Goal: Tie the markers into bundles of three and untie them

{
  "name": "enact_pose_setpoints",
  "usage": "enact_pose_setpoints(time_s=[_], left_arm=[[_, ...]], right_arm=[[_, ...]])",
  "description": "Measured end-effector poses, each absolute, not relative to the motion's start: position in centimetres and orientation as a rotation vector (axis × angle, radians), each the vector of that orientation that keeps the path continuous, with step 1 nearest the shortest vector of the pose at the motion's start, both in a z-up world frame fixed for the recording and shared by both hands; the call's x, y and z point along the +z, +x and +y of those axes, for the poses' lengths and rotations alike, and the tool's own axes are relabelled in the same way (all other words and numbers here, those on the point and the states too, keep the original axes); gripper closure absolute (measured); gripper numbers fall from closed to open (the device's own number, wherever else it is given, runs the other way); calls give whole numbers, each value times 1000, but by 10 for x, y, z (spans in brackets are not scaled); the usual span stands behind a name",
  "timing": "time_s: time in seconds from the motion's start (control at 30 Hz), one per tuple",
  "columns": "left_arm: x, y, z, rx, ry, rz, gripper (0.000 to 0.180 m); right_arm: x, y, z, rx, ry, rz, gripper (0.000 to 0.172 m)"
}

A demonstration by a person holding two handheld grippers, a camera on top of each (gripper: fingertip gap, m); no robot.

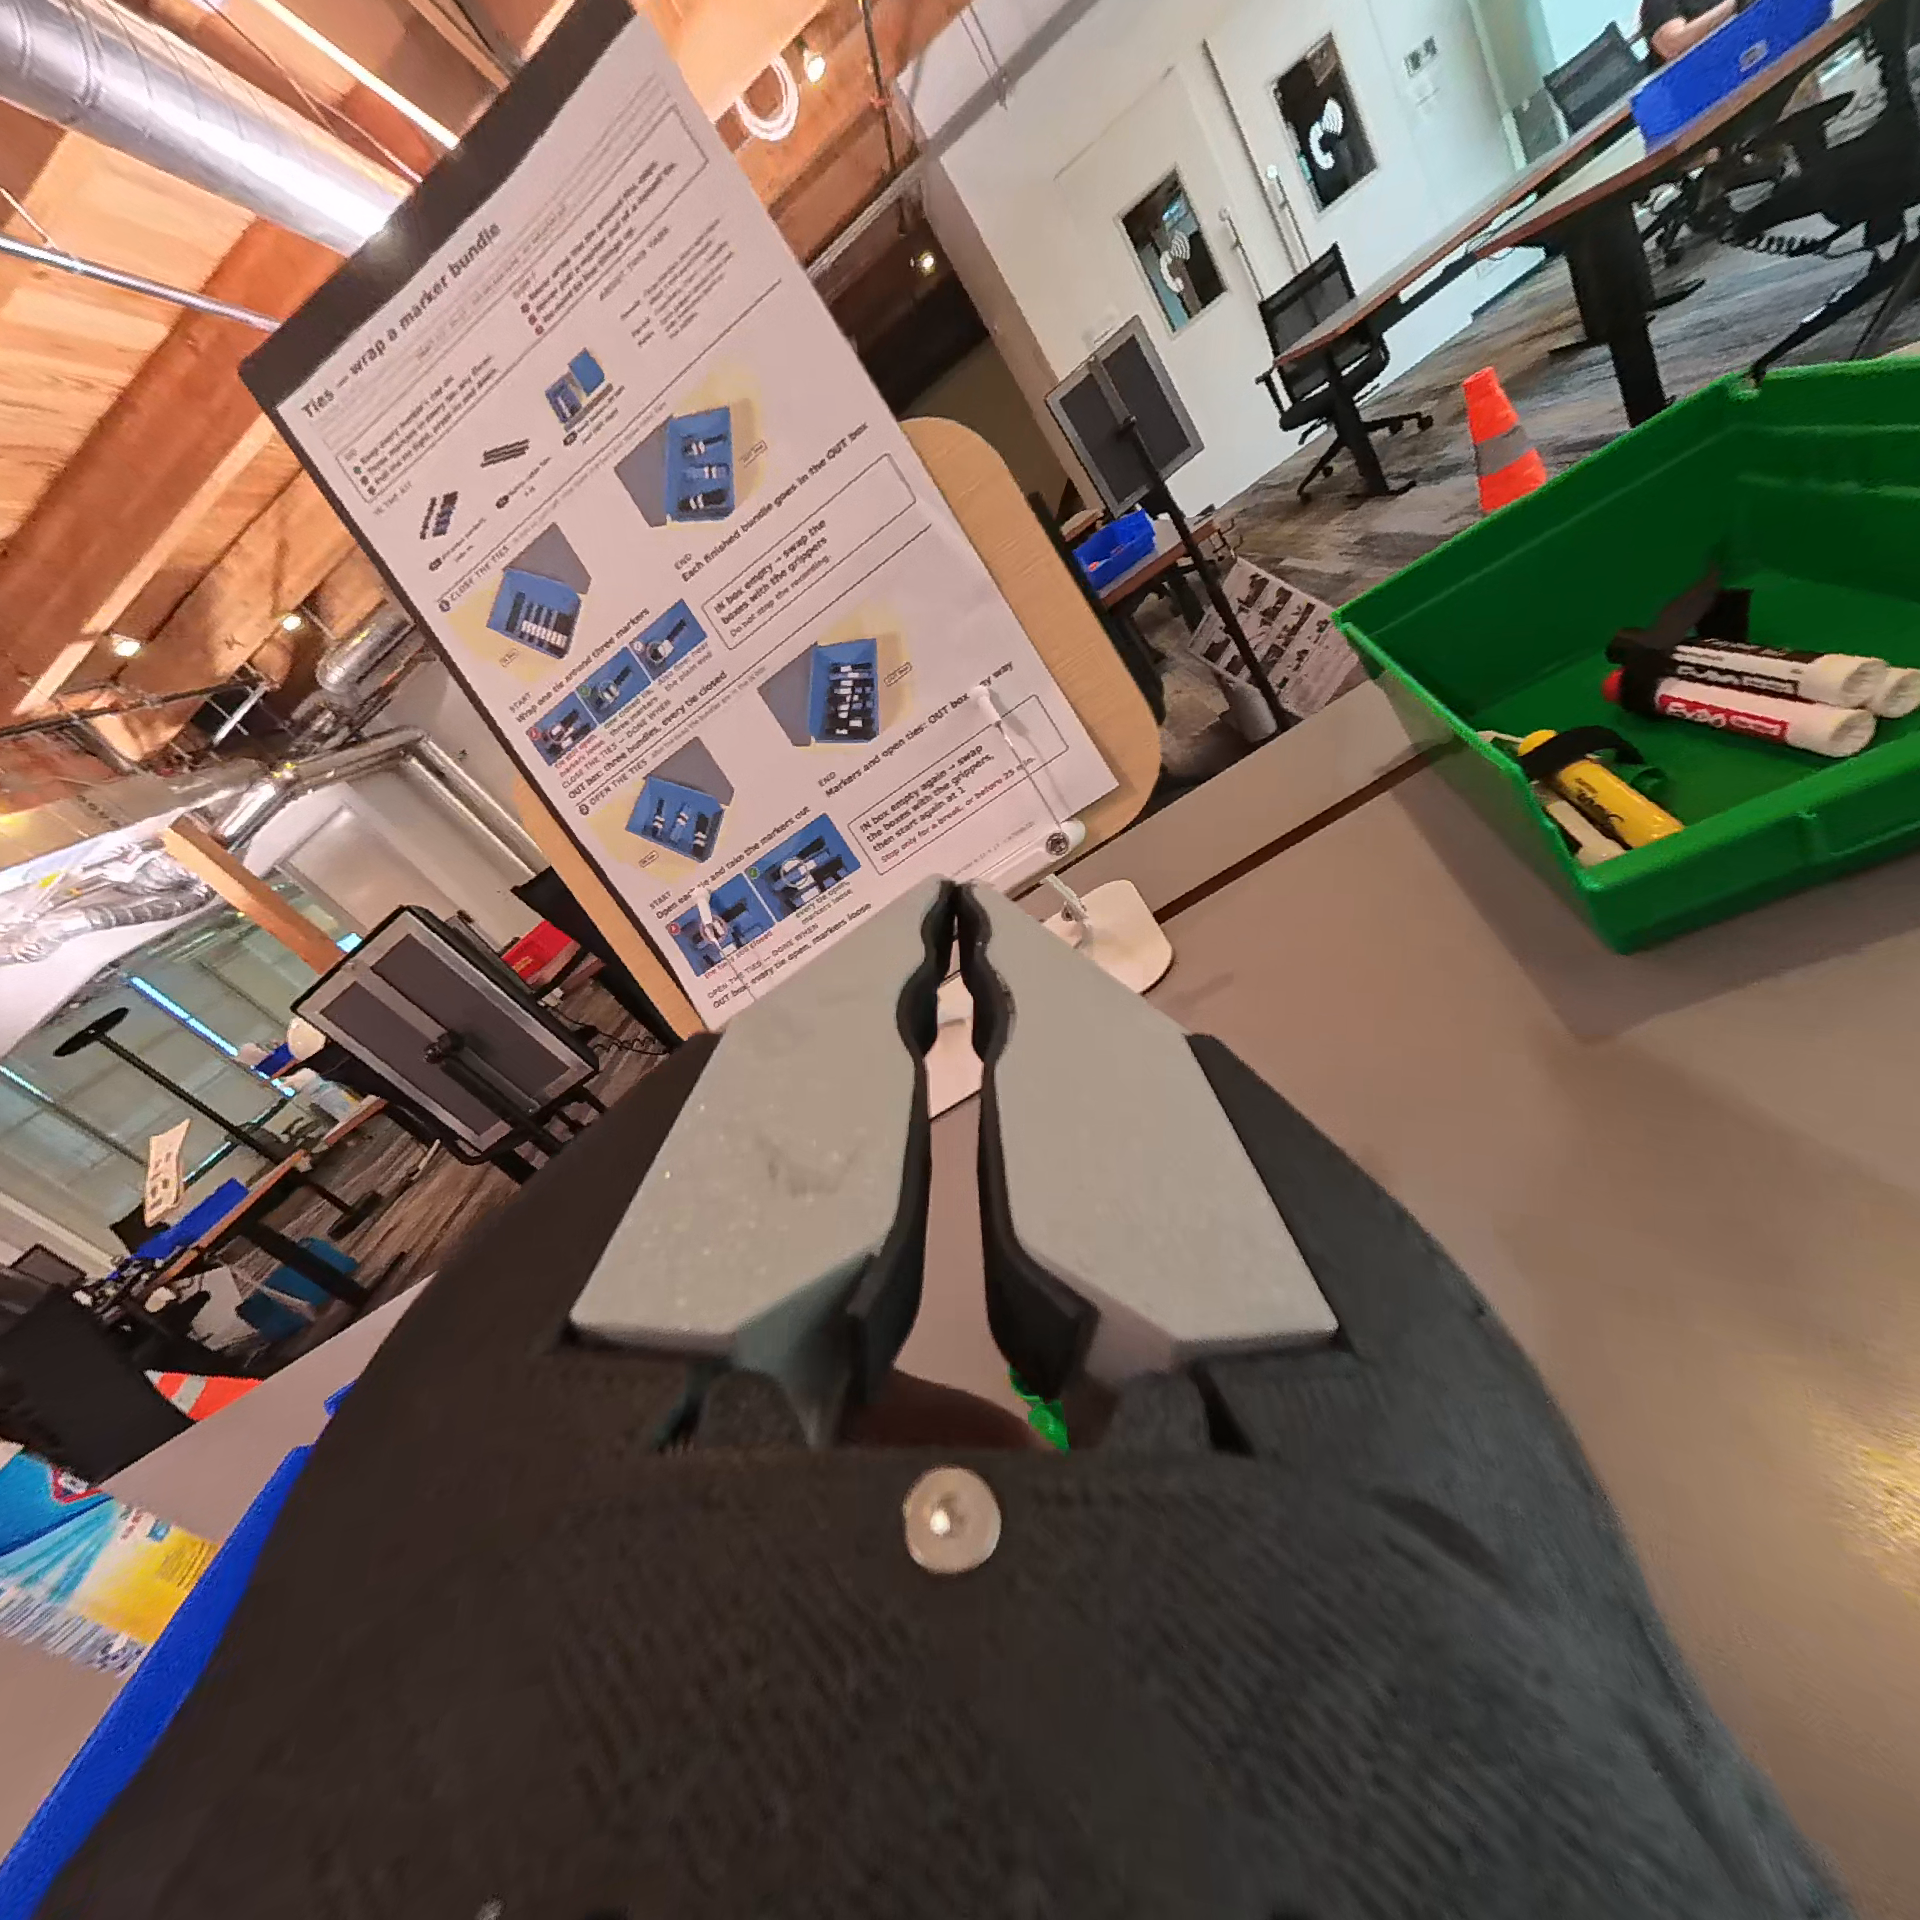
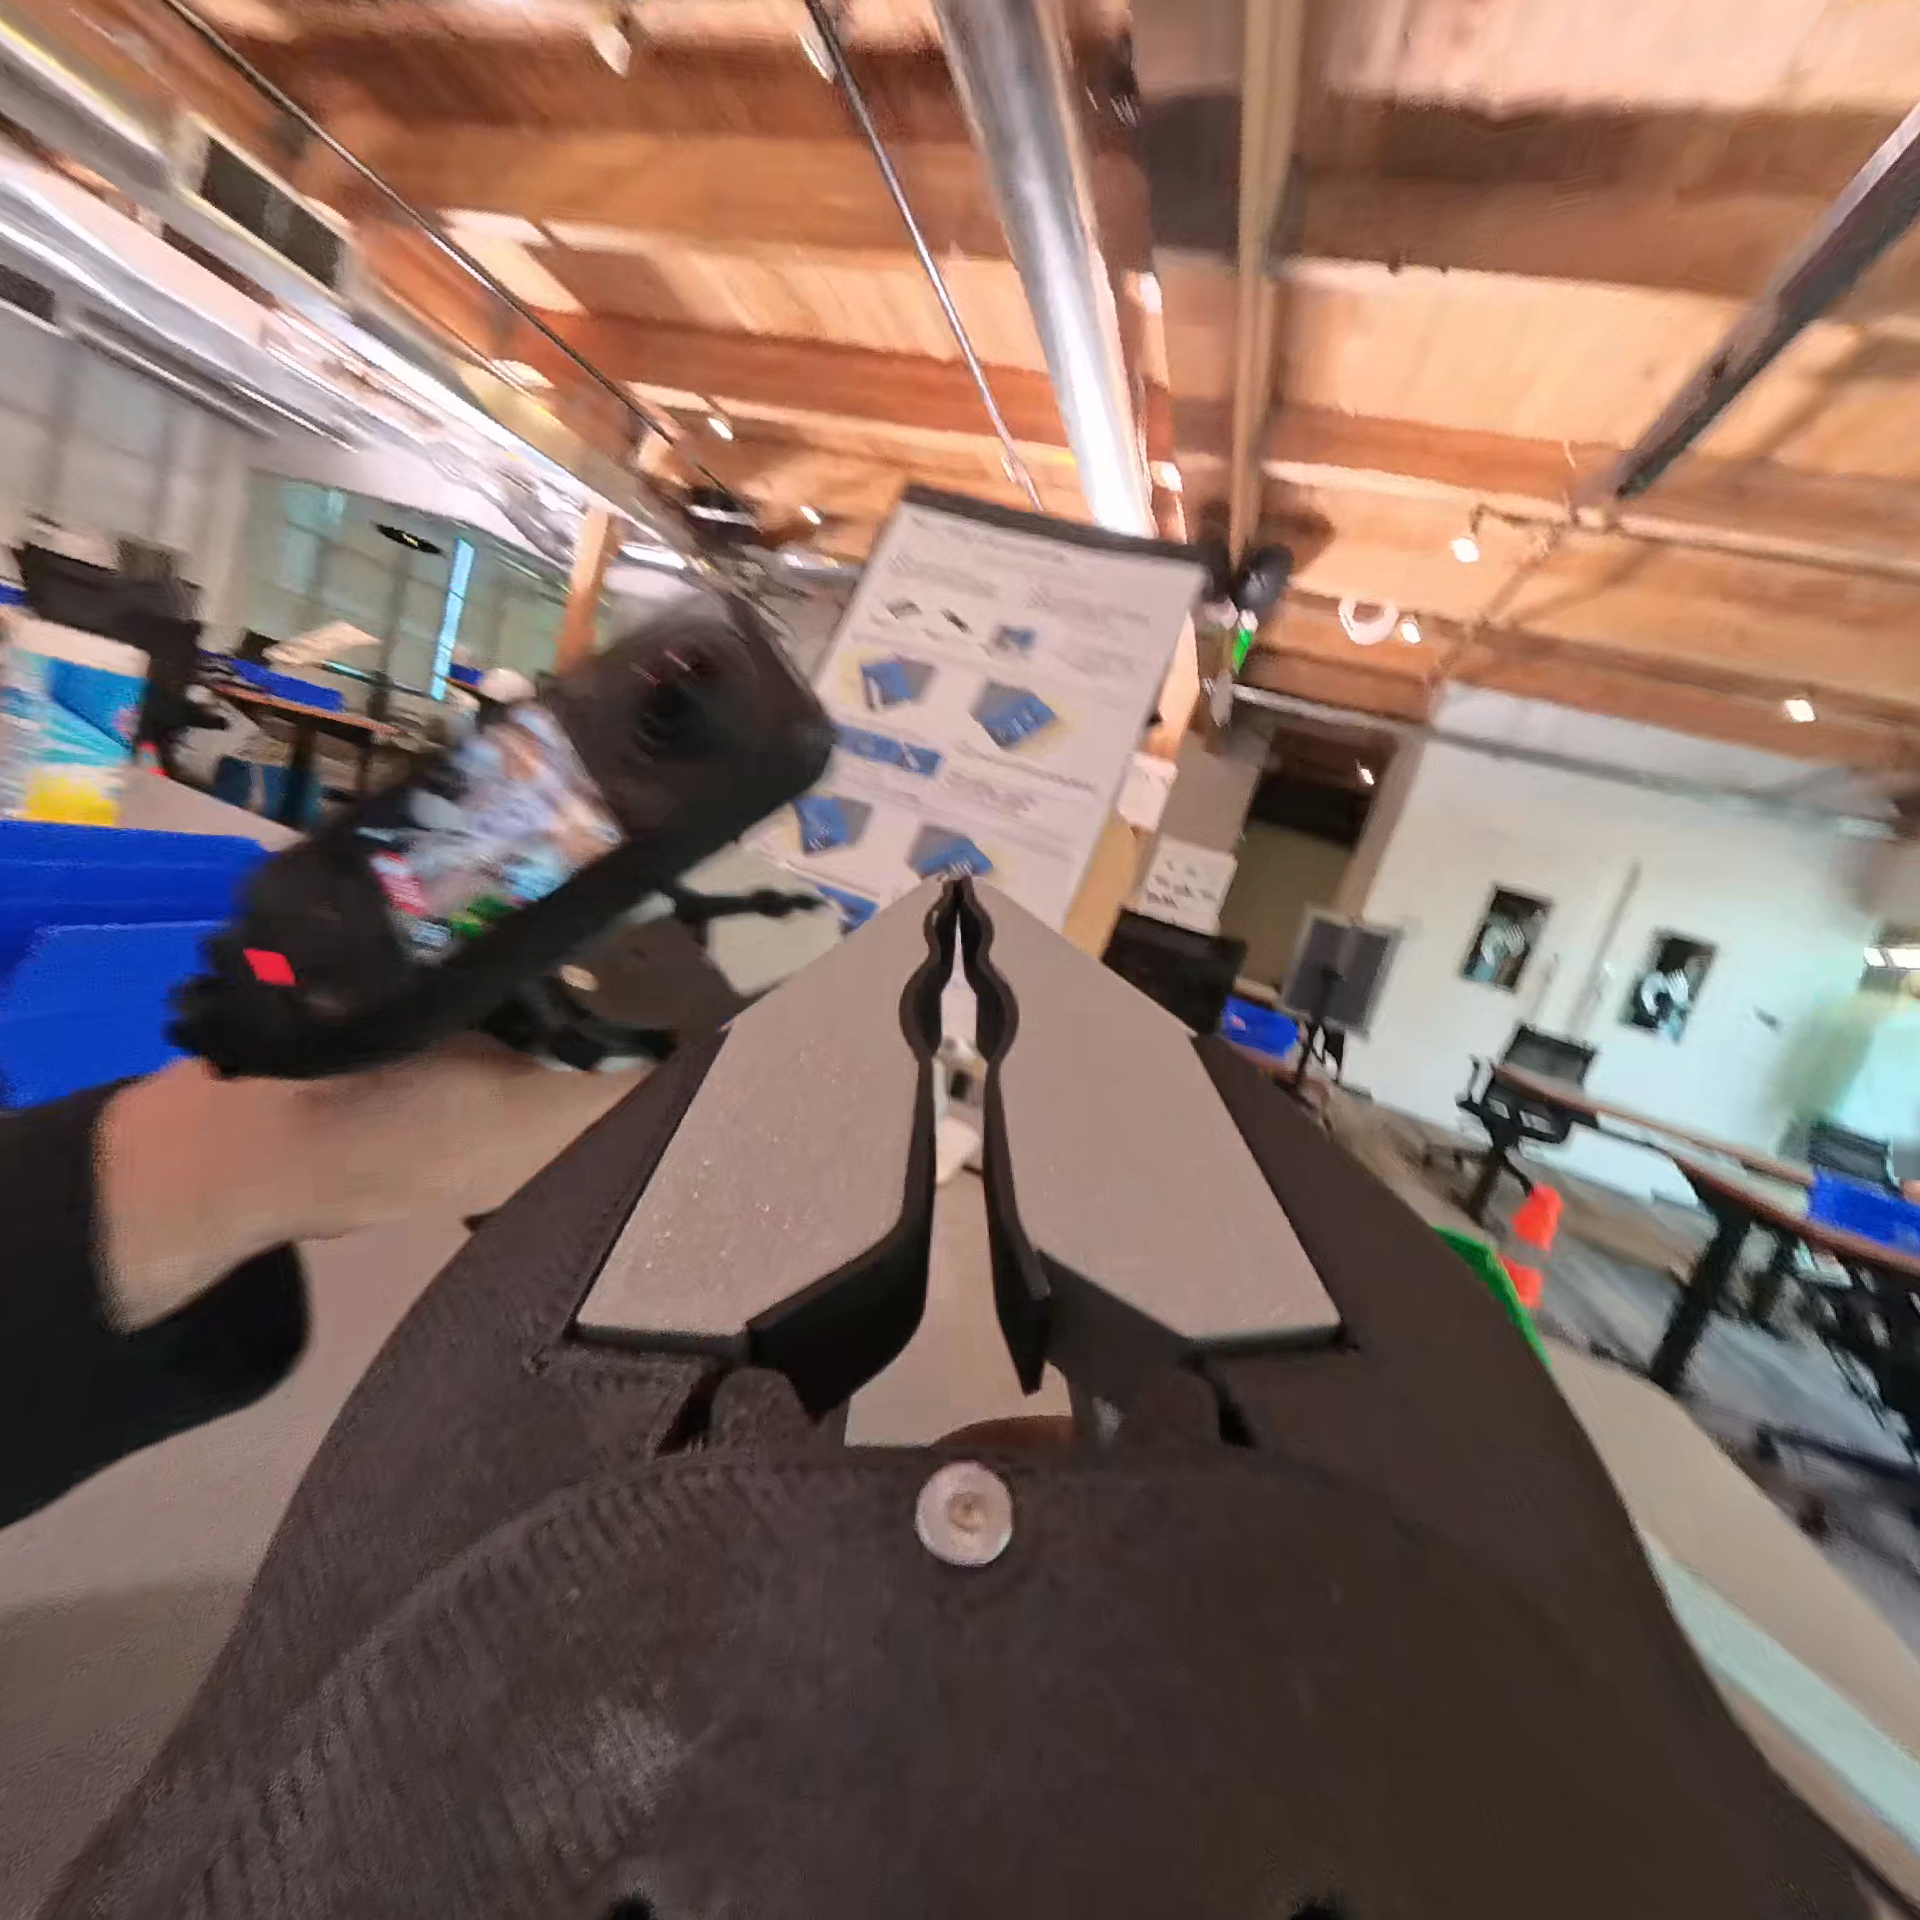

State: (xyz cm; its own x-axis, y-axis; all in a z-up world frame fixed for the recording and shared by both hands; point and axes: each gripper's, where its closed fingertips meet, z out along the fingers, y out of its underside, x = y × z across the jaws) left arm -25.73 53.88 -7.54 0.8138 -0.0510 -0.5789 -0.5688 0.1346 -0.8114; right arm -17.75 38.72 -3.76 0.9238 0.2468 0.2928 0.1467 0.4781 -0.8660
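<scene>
In the left wrist view my left gripper (image 1: 954, 896) is shut with nothing between its pads, held above the grey table (image 1: 1455, 1195). To its right stands a green bin (image 1: 1538, 665). In it lies a bundle of white-bodied markers (image 1: 1766, 691) bound by a black tie (image 1: 1673, 655), and a yellow marker bundle (image 1: 1600, 800). In the right wrist view my right gripper (image 2: 956, 891) is shut on nothing and tilted up toward the ceiling. The left gripper's body (image 2: 582, 821), blurred, shows there at the left, held by a hand in a black glove (image 2: 301, 966).
A printed instruction sheet on a stand (image 1: 665, 540) rises behind the table; its white foot (image 1: 1112, 930) sits just past my left fingertips. A blue bin (image 2: 94, 935) stands at the left. Office desks, chairs and an orange cone (image 1: 1501, 442) lie beyond. My right fingertips sit around 20 cm from my left ones.
</scene>
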Motion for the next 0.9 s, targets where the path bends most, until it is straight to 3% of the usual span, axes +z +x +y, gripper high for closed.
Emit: enact_pose_setpoints(time_s=[0.03,0.13,0.17,0.23,0.5,0.57,0.67,0.77,0.9], left_arm=[[-76,-254,537,398,-1400,552,180],[-77,-248,533,378,-1401,568,180],[-77,-247,532,370,-1405,575,180],[-78,-242,529,347,-1403,587,180],[-95,-210,508,159,-1434,682,180],[-107,-197,496,61,-1461,735,180],[-119,-183,479,-22,-1456,804,180],[-133,-173,465,-82,-1465,871,180],[-150,-167,452,-125,-1484,941,180]], right_arm=[[-44,-167,401,47,-1117,-371,172],[-70,-135,446,-17,-1258,-265,172],[-79,-127,459,-23,-1303,-247,165],[-95,-114,482,-28,-1380,-200,134],[-137,-85,535,-132,-1529,-123,139],[-148,-84,543,-148,-1555,-122,120],[-163,-85,547,-149,-1592,-148,113],[-155,-68,537,-153,-1588,-161,91],[-110,36,515,-218,-1540,67,108]])
